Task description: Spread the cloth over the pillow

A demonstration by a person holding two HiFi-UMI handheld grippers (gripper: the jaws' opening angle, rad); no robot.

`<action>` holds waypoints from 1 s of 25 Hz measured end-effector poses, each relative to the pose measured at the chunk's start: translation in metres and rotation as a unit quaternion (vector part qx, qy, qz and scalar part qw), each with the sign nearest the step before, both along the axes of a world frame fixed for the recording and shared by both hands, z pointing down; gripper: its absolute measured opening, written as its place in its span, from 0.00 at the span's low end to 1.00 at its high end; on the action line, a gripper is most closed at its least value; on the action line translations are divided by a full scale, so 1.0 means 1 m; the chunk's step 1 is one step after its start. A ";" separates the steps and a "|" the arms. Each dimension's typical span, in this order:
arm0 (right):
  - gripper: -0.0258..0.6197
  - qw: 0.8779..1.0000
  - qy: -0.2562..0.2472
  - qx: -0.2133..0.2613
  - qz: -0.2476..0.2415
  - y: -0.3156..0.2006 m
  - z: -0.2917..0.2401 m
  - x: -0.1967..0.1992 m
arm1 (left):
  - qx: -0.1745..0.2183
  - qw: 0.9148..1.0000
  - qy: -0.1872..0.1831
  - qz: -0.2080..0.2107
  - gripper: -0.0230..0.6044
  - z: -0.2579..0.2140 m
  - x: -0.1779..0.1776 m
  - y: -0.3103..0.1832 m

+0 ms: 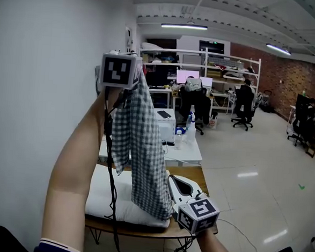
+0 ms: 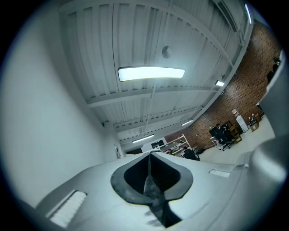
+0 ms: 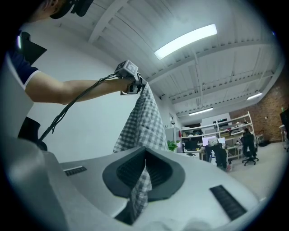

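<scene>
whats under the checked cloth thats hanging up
A white pillow on a wooden table lies below the checked cloth, which hangs from the left gripper down to the right gripper. The cloth's lower end covers part of the pillow's right side.

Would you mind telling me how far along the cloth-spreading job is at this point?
Done: the left claw, raised high, and the right claw, low, are each shut on the checked cloth. In hand: it hangs bunched between them, above the white pillow. Left: opening it out and laying it over the pillow.
</scene>
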State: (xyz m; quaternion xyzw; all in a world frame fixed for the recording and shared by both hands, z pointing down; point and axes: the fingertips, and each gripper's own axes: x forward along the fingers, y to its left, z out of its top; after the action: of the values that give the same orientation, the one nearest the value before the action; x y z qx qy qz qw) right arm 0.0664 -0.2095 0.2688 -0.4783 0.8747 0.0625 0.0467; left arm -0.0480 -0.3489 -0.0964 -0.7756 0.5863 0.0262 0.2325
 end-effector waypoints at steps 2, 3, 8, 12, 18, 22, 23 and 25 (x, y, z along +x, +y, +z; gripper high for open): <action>0.06 1.000 0.002 -0.011 -0.011 0.000 0.007 -0.012 | -0.002 1.000 -0.003 -0.002 0.06 0.000 0.002 0.000; 0.07 1.000 0.005 -0.018 -0.017 0.000 0.013 -0.019 | -0.003 1.000 -0.005 -0.002 0.06 0.000 0.003 -0.001; 0.10 0.997 0.018 -0.069 -0.037 -0.001 0.058 -0.053 | -0.003 1.000 -0.008 -0.001 0.06 -0.002 0.010 -0.002; 0.12 0.991 0.042 -0.116 -0.050 0.001 0.098 -0.078 | -0.003 1.000 -0.013 0.012 0.06 -0.004 0.023 0.005; 0.28 0.984 0.070 -0.163 -0.015 -0.019 0.143 -0.091 | -0.014 1.000 -0.016 0.016 0.06 -0.005 0.035 0.013; 0.35 0.983 0.070 -0.170 0.029 -0.038 0.149 -0.093 | -0.015 0.999 -0.016 0.025 0.06 -0.004 0.042 0.020; 0.35 0.983 0.069 -0.167 0.043 -0.043 0.147 -0.092 | -0.019 0.999 -0.014 0.026 0.06 -0.003 0.042 0.021; 0.40 0.983 0.064 -0.162 0.066 -0.054 0.142 -0.090 | -0.023 0.999 -0.012 0.032 0.06 -0.001 0.043 0.024</action>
State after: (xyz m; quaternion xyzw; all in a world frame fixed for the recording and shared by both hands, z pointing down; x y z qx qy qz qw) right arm -0.0234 -0.2639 0.4109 -0.5310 0.8411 -0.0465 -0.0916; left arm -0.0047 -0.3246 -0.0978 -0.7991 0.5592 0.0109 0.2205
